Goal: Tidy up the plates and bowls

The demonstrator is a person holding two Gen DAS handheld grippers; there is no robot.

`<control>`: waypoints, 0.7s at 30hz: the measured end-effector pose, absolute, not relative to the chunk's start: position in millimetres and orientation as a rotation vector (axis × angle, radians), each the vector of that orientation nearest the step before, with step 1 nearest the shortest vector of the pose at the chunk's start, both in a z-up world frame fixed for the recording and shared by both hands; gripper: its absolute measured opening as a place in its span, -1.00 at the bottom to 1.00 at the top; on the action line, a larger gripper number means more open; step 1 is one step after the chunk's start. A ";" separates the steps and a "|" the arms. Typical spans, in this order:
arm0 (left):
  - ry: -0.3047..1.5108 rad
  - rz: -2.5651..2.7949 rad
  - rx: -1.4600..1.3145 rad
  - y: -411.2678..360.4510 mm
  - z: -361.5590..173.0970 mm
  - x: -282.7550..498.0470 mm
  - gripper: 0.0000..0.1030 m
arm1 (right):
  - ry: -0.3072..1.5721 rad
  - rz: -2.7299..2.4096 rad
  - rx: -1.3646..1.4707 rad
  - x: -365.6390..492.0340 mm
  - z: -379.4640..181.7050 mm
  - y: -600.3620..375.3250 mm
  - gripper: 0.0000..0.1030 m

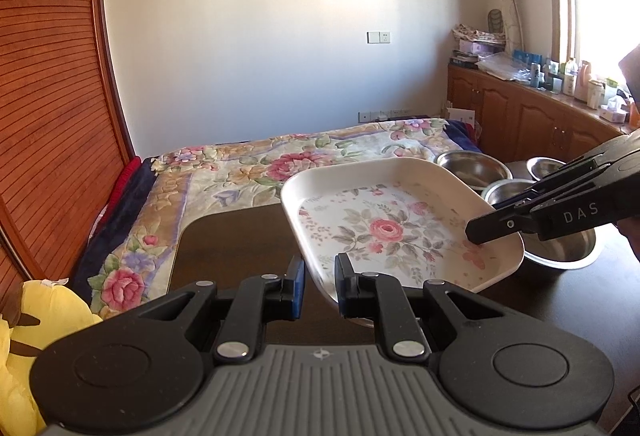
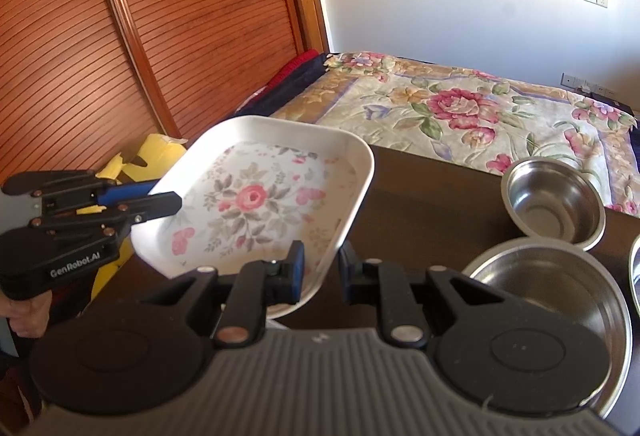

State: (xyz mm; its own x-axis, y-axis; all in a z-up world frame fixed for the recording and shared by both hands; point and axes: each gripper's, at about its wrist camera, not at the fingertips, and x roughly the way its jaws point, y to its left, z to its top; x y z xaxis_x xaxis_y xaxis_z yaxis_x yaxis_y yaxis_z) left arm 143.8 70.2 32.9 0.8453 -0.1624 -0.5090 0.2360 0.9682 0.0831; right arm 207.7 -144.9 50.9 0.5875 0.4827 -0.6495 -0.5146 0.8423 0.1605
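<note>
Left wrist view, left to right. Far left: slatted wooden wardrobe door (image 1: pixel 52 83); a yellow plush toy (image 1: pixel 44 320) at lower left. Centre background: bed with floral blanket (image 1: pixel 256 163), white wall behind. Dark worktop (image 1: pixel 240 244) spans the lower middle.

Left gripper (image 1: pixel 320 286) at bottom centre, clamped shut on the near corner rim of the floral tray (image 1: pixel 384 228); rim sits between the two pads. The tray is white, rectangular, rose print inside, and is held off the worktop, tilted, extending up and right from the gripper. Right gripper (image 1: pixel 480 232) enters from the right edge and pinches the tray's right rim, upper finger lying over the inner surface. Behind and right of the tray: steel bowls (image 1: pixel 472 165) on the worktop, one partly hidden under the right gripper. Far right: wooden cabinets with bottles under a bright window.

Right wrist view, left to right. Left gripper at left edge, closed on the tray's left rim; a hand (image 2: pixel 28 316) on its grip below. Tray centre-left, raised. Right gripper at bottom centre, closed on the tray's near right corner. Right: small steel bowl (image 2: pixel 554 201) and large steel bowl (image 2: pixel 560 300), touching, resting on the worktop just beside the right gripper.
</note>
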 end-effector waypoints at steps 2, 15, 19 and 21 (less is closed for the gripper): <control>0.523 -0.213 0.145 69.8 31.5 136.8 -0.66 | 0.741 0.582 -0.044 202.9 50.4 -147.4 -0.61; 0.521 -0.236 0.094 65.8 19.0 93.8 -0.66 | 0.739 0.579 -0.024 164.6 43.1 -157.5 -0.61; 0.515 -0.239 0.060 68.8 16.3 84.2 -0.66 | 0.730 0.589 -0.020 155.3 47.5 -162.2 -0.61; 0.517 -0.241 0.045 69.2 14.1 81.3 -0.66 | 0.729 0.596 -0.019 152.3 48.4 -163.7 -0.61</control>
